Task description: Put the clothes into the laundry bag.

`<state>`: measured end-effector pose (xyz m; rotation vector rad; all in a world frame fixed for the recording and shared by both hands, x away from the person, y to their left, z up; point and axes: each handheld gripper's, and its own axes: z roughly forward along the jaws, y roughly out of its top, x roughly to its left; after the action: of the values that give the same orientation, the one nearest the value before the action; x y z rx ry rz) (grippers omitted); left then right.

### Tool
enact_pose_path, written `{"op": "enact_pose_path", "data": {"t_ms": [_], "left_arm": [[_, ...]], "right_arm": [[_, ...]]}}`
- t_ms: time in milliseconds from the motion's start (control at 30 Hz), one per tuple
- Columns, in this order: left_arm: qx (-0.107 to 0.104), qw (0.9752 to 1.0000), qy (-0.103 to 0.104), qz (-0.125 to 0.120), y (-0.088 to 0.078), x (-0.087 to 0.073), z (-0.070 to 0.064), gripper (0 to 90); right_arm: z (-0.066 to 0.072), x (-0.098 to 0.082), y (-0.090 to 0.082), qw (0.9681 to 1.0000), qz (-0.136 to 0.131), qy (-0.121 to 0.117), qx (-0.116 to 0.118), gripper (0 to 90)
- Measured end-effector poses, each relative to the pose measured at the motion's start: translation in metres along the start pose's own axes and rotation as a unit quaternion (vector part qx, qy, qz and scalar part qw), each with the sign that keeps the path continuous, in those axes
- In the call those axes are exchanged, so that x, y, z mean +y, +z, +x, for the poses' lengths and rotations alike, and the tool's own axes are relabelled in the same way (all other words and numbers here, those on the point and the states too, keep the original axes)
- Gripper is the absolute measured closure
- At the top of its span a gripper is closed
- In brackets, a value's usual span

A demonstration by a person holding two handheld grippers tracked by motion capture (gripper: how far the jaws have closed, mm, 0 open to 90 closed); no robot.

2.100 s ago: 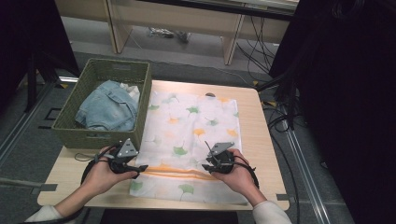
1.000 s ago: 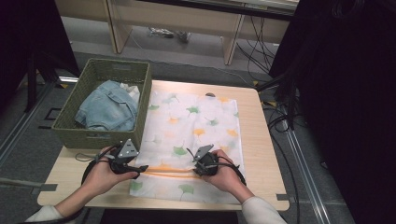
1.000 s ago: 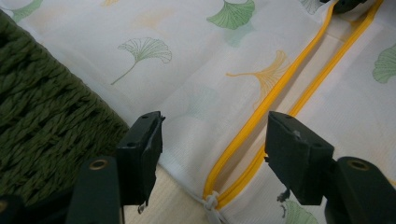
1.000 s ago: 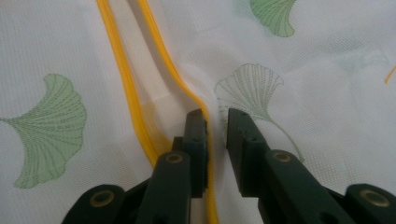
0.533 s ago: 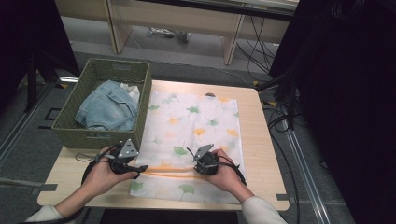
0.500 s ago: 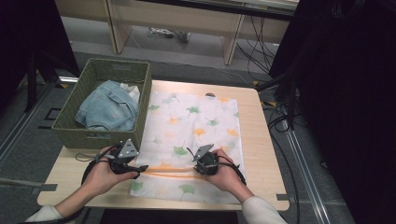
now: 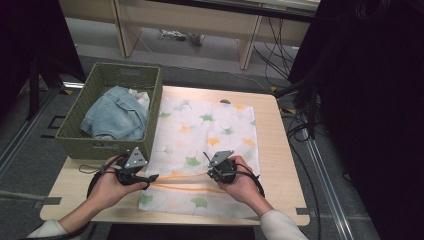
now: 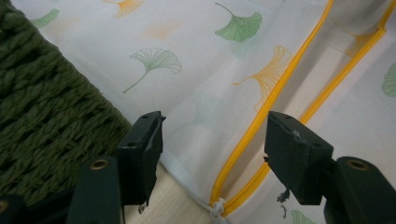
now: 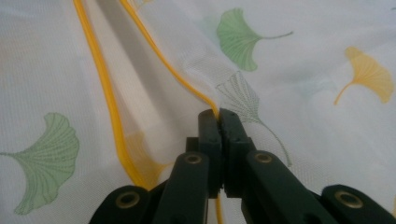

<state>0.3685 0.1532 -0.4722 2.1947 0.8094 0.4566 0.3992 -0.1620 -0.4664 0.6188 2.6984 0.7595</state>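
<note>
The person is opening a mesh bag [image 7: 205,150] lying flat on the desk [image 7: 280,165], just beside the green basket [image 7: 90,145] that is holding denim [image 7: 117,115]. The step in hand looks like grasping the bag's mouth: the right claw [image 9: 218,116] has just been closing and its 2 jaws are now pressed together, pinching the upper yellow zip edge [image 9: 159,58] with the mesh caught between them. The left claw [image 8: 212,140] is standing spread, gripping nothing, with the zip's end [image 8: 217,205] and the bag's corner lying between its jaws but not pressed

Taking the basket as landmark, the bag is stretching away from its right wall, the zip opening [image 7: 180,181] running across the bag's near part, level with the basket's near corner. In the high view the left claw [image 7: 150,177] is sitting at the bag's basket-side edge, the right claw [image 7: 212,175] farther along the zip

Next, I judge, the left claw needs to close on the lower zip edge so the 2 can pull the mouth apart
</note>
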Motion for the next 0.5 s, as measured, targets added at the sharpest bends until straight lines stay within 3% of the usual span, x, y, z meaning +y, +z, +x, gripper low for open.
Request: {"op": "enact_pose_path", "data": {"t_ms": [100, 167, 233, 500], "left_arm": [[0.003, 1.0000, -0.003, -0.008, -0.001, 0.001, 0.000, 37.5], [0.003, 0.9999, -0.004, -0.010, -0.001, 0.001, 0.001, 37.7], [0.005, 0.9999, -0.007, -0.014, -0.002, 0.001, 0.001, 37.9], [0.009, 0.9996, -0.009, -0.023, -0.003, 0.001, 0.002, 38.1]], "right_arm": [[0.000, 0.008, -0.007, 0.9997, -0.009, 0.023, -0.005, 89.9], [-0.001, 0.010, -0.008, 0.9996, -0.014, 0.023, -0.008, 89.9], [-0.005, 0.016, -0.013, 0.9993, -0.032, 0.005, -0.019, 90.0], [-0.008, 0.025, -0.026, 0.9979, -0.056, 0.007, -0.034, 90.0]]}}
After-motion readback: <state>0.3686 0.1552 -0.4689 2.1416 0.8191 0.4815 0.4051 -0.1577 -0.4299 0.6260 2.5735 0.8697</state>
